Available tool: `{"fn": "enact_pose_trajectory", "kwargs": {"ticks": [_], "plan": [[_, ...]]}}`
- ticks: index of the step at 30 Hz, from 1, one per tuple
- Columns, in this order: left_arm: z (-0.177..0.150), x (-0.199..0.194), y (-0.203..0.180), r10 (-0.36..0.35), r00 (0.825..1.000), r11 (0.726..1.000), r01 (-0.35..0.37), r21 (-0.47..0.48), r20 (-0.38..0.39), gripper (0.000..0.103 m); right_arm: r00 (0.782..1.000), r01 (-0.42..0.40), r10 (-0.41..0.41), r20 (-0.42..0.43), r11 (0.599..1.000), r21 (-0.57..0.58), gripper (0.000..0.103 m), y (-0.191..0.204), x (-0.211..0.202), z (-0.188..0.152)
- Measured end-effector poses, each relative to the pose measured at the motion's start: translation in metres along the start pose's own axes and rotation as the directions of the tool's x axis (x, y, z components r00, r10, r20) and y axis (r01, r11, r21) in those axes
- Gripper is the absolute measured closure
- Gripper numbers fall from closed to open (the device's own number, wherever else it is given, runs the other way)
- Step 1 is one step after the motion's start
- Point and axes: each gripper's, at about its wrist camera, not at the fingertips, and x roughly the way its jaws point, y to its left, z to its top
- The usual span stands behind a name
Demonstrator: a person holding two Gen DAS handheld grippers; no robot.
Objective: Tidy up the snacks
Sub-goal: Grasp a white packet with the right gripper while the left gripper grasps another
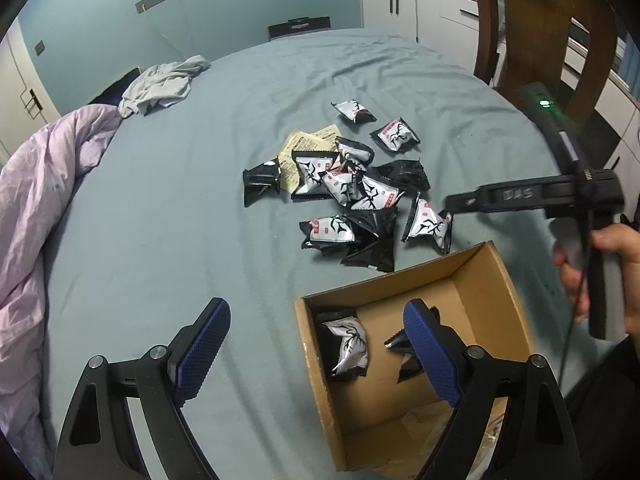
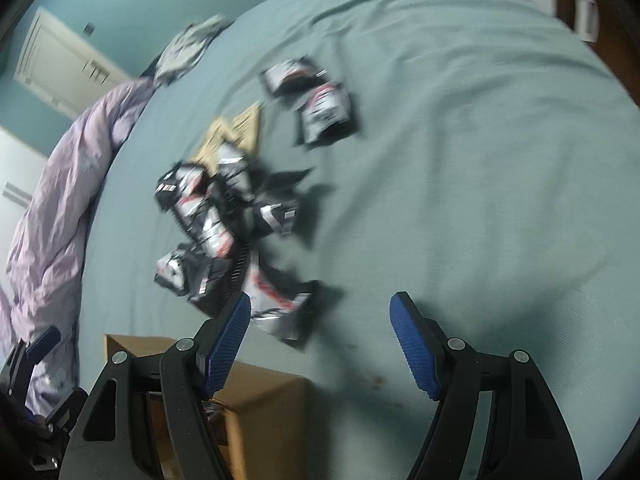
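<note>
A heap of black-and-silver snack packets [image 1: 344, 192] lies on the grey-green bed sheet, with two beige packets [image 1: 304, 152] at its far side. An open cardboard box [image 1: 496, 272] stands in front of the heap and holds a silver packet [image 1: 352, 346] and a dark one [image 1: 400, 346]. My left gripper [image 1: 316, 344] is open and empty, hovering over the box's left wall. My right gripper [image 2: 320, 340] is open and empty, above the sheet just right of the nearest packet [image 2: 276, 308]; it also shows in the left wrist view [image 1: 532, 196]. The right wrist view is blurred.
A lilac duvet [image 1: 36, 208] is bunched along the left of the bed and a grey garment [image 1: 160, 88] lies at the far side. A wooden chair [image 1: 532, 28] and white cabinets [image 1: 404, 4] stand beyond the bed on the right. The box's outer side [image 2: 256, 408] shows below the right gripper.
</note>
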Motion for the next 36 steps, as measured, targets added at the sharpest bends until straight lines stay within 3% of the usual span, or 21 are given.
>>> {"fn": "enact_pose_trajectory", "kwargs": {"ticks": [4, 9, 10, 12, 13, 15, 20, 25, 30, 34, 36], "plan": [[0.001, 0.0, 0.0, -0.009, 1.0, 1.0, 0.009, 0.001, 0.001, 0.013, 0.998, 0.001, -0.004, -0.055, 0.998, -0.059, 0.032, 0.014, 0.024, 0.006], [0.002, -0.003, 0.0, -0.031, 0.999, 0.999, 0.031, -0.004, 0.005, 0.013, 0.997, 0.048, -0.056, -0.054, 0.99, -0.129, 0.032, 0.022, 0.039, 0.008], [0.002, -0.003, 0.0, -0.031, 1.0, 1.0, 0.031, -0.003, 0.007, 0.013, 0.996, 0.068, -0.075, -0.045, 0.987, -0.144, 0.035, 0.025, 0.039, 0.006], [0.003, -0.002, -0.001, -0.021, 1.0, 1.0, 0.021, -0.004, 0.006, 0.013, 0.995, 0.082, -0.09, -0.04, 0.982, -0.169, 0.052, 0.026, 0.042, 0.004], [0.003, -0.002, -0.001, -0.018, 1.0, 1.0, 0.018, -0.005, 0.008, 0.013, 0.995, 0.076, -0.085, -0.046, 0.982, -0.171, 0.067, 0.026, 0.043, 0.004], [0.002, -0.001, 0.0, -0.008, 1.0, 1.0, 0.009, -0.008, 0.008, 0.013, 0.995, 0.086, -0.094, -0.032, 0.979, -0.185, 0.07, 0.032, 0.04, -0.001], [-0.001, 0.001, 0.003, 0.041, 0.999, 0.999, -0.041, -0.006, 0.008, 0.013, 0.991, 0.133, -0.121, 0.064, 0.964, -0.229, 0.072, 0.047, 0.017, -0.008], [0.007, 0.004, 0.012, 0.065, 0.998, 0.998, -0.065, -0.023, 0.015, 0.013, 0.985, 0.062, -0.041, 0.165, 0.991, -0.122, 0.072, 0.037, -0.027, -0.012], [0.04, 0.028, 0.027, 0.055, 0.998, 0.998, -0.055, -0.024, -0.008, 0.012, 0.982, 0.016, -0.008, 0.187, 0.999, -0.043, 0.072, 0.021, -0.036, -0.027], [0.064, 0.073, 0.026, -0.004, 0.996, 1.0, 0.005, 0.014, -0.088, 0.012, 0.985, 0.026, -0.023, 0.171, 1.0, -0.015, 0.072, 0.012, -0.027, -0.027], [0.07, 0.103, 0.021, -0.02, 0.987, 0.999, 0.027, 0.042, -0.162, 0.012, 0.987, 0.016, -0.017, 0.161, 1.0, 0.003, 0.072, 0.008, -0.024, -0.024]]}}
